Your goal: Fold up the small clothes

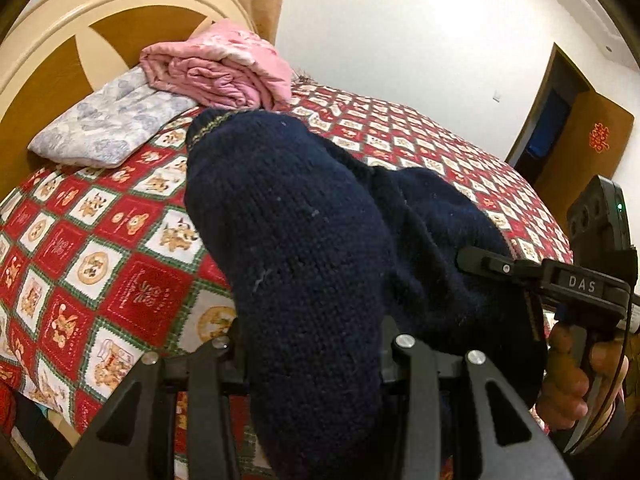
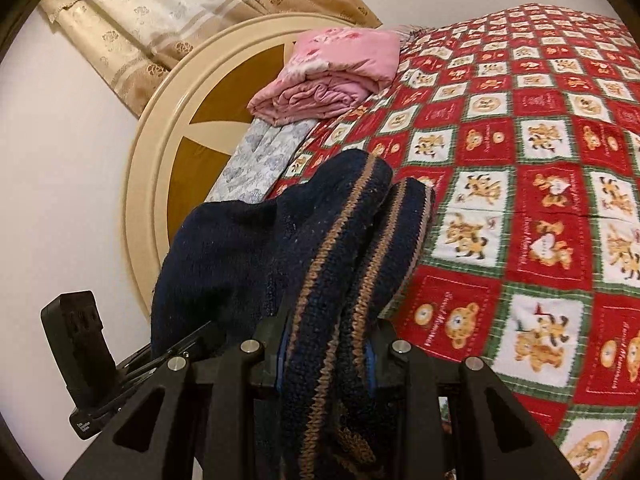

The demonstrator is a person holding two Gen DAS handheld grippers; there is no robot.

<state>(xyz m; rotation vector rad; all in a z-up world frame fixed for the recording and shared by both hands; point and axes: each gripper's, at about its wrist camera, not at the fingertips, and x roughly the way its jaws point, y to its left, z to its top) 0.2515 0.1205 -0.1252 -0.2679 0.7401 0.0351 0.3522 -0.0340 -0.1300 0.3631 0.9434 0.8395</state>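
Left wrist view: left claw (image 1: 316, 360) clamped on a navy knit sweater (image 1: 296, 248), plain body bulging up the centre of the frame. Right claw (image 1: 500, 268) enters at right edge, gripping the same garment. Right wrist view: right claw (image 2: 326, 356) clenched on the tan-striped ribbed hem (image 2: 340, 264). The sweater hangs between both claws over the checked bedspread (image 2: 520, 200), long axis running away toward the headboard (image 2: 160, 168). Both hands equally near; laying it flat likely comes next.

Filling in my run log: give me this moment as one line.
left gripper: shut on navy knit garment | right gripper: shut on its striped hem | garment lifted over patchwork bedspread
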